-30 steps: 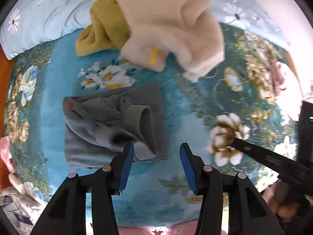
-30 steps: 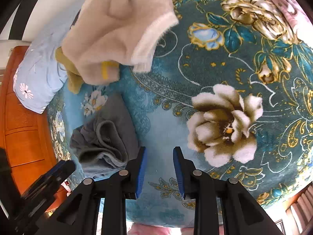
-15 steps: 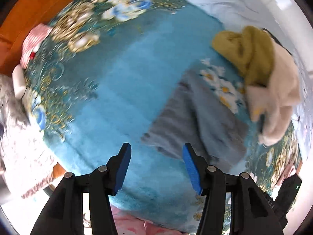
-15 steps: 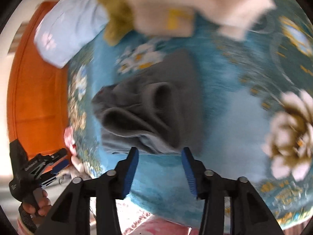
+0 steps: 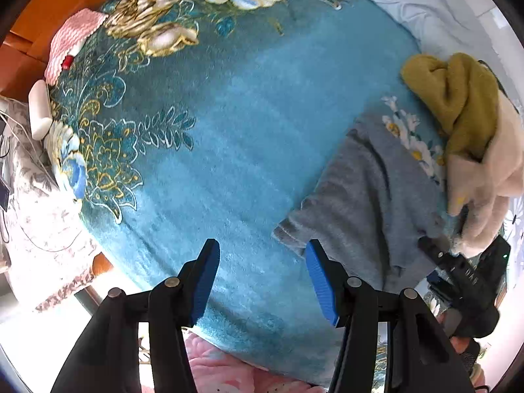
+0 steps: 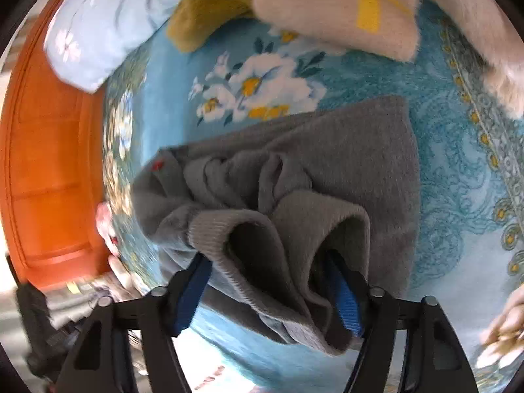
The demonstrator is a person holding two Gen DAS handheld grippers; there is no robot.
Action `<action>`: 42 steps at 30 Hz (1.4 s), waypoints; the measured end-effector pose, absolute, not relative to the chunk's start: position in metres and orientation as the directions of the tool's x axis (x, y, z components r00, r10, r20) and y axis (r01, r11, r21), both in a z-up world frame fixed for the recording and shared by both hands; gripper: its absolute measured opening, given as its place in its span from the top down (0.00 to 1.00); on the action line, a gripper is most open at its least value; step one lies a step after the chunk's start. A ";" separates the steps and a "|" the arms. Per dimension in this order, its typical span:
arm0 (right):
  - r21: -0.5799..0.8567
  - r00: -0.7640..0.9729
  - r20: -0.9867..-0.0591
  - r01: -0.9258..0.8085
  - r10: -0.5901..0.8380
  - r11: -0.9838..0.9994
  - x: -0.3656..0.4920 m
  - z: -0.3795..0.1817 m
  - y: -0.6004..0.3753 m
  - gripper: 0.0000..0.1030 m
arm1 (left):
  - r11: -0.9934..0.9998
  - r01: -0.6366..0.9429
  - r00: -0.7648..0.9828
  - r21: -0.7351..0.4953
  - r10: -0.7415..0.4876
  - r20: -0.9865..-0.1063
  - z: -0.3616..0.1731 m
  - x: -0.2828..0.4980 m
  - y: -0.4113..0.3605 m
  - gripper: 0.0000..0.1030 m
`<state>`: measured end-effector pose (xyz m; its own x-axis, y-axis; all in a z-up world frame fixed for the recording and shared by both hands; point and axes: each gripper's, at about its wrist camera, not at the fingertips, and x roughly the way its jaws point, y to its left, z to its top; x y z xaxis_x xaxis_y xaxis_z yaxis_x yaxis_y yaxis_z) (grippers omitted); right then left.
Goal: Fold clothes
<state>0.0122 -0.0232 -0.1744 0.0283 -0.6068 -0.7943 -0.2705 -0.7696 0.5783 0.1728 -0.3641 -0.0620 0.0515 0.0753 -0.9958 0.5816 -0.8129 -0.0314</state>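
- Grey sweater [image 6: 294, 190] lies crumpled on teal floral blanket [image 5: 249, 124], near the blanket's edge; sleeve cuff bunched up on top.
- Right gripper [image 6: 271, 291] is closing, a fold of the grey sweater between its blue pads; whether the pads press the cloth yet, can't tell.
- Left gripper [image 5: 262, 281] has jaws spread over bare blanket, nothing between them, the sweater's corner just beside one pad.
- Mustard garment [image 5: 458, 98] and cream fuzzy garment [image 5: 484, 190] are piled touching, beyond the sweater.
- Pale blue pillow [image 6: 104, 26] sits at the blanket's far end.
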 end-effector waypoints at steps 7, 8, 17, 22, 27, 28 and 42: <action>0.718 -0.057 -0.676 -0.271 -0.734 -0.641 0.014 -0.143 -0.012 0.86 | -0.829 0.557 0.057 -0.049 0.097 -0.994 -0.068 0.153 -0.349 0.46; 0.731 -0.079 -0.666 -0.269 -0.742 -0.627 0.016 -0.138 -0.005 0.86 | -0.837 0.545 0.058 -0.052 0.099 -0.993 -0.069 0.149 -0.345 0.46; 0.569 -0.038 -0.764 -0.511 -0.644 -0.644 0.021 -0.203 0.057 0.84 | -0.975 0.214 0.152 -0.053 0.087 -0.985 -0.090 0.133 -0.309 0.46; 0.575 -0.049 -0.774 -0.474 -0.632 -0.667 0.016 -0.183 0.063 0.72 | -0.985 0.149 0.140 -0.093 0.114 -0.984 -0.091 0.126 -0.288 0.46; 0.497 -0.151 -0.867 -0.354 -0.476 -0.793 0.010 -0.129 0.080 0.70 | -0.982 0.003 0.093 -0.188 0.188 -0.978 -0.087 0.119 -0.254 0.46; 0.530 -0.154 -0.847 -0.317 -0.509 -0.786 0.006 -0.125 0.076 0.70 | -0.977 -0.023 0.100 -0.213 0.209 -0.973 -0.089 0.118 -0.246 0.46; 0.557 -0.048 -0.819 -0.300 -0.571 -0.774 -0.011 -0.195 0.042 0.73 | -0.975 -0.004 0.233 -0.221 0.214 -0.949 -0.167 0.097 -0.242 0.49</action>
<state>-0.0114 0.0420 -0.1954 -0.0480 -0.5713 -0.8193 -0.3003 -0.7741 0.5574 0.0972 -0.2419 -0.1669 0.2330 0.2141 -0.9486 -0.0040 -0.9752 -0.2211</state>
